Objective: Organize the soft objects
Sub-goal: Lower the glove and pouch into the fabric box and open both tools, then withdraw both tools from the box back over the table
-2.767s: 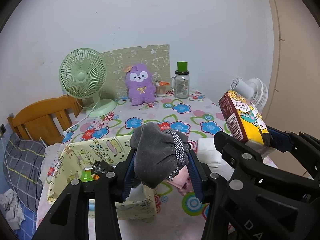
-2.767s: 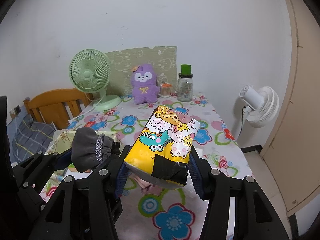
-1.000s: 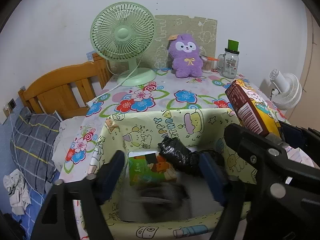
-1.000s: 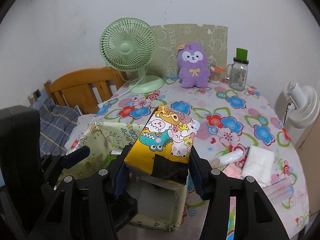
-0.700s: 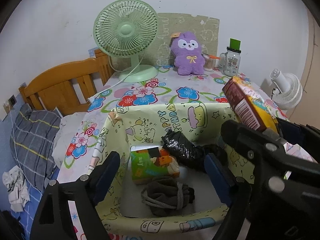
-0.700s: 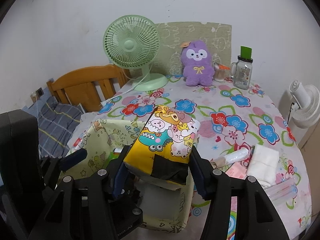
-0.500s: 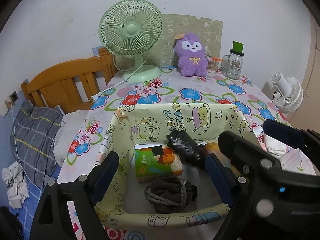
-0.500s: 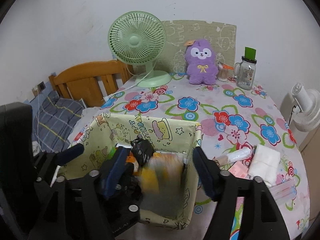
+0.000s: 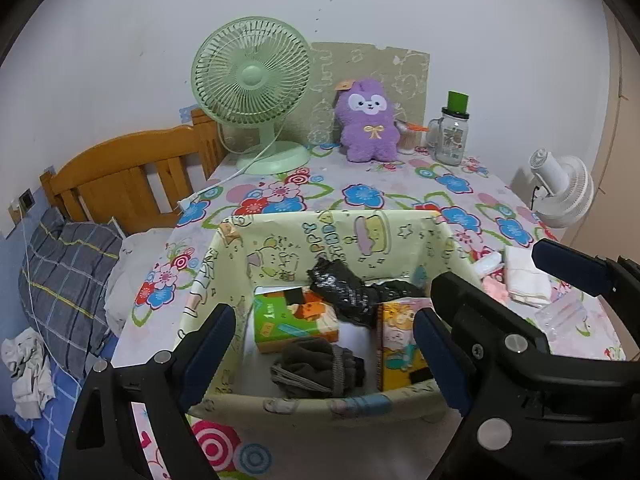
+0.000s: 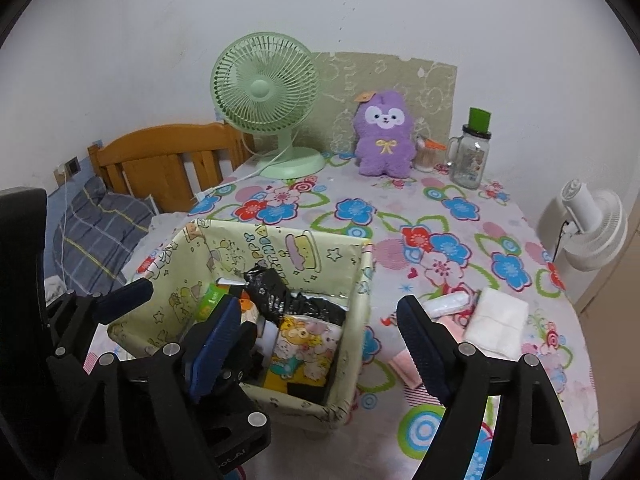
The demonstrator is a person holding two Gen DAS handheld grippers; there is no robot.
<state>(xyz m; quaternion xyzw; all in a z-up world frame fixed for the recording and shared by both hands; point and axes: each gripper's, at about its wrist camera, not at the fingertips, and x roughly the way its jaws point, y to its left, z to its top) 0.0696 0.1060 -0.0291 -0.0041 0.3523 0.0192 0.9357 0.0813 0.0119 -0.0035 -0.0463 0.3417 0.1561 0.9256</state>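
floral cloth covers the table (image 10: 440, 208) under me, with a white wall behind. my left gripper (image 9: 324, 356) hangs over the near edge of the pale green fabric bin (image 9: 332, 236), jaws spread wide and gripping nothing; they have just been opening a little more. between my left fingers (image 9: 208, 340) i look down on the grey sock bundle (image 9: 316, 364), lying loose on the bin floor. my right gripper (image 10: 316, 344) stands wide too, its jaws just opened further, nothing pressed between them. below it the yellow cartoon tissue pack (image 10: 304, 352) rests inside the bin against the right wall, beside the sock bundle. a green tissue pack (image 9: 294, 320) and a crumpled black bag (image 9: 344, 294) sit further back in the bin. right of the bin, on the cloth, lie a folded white cloth (image 10: 496, 322) and some pink items (image 10: 404, 364). far back stand a green fan (image 10: 268, 100), a purple plush (image 10: 384, 136) and a glass jar (image 10: 470, 156).
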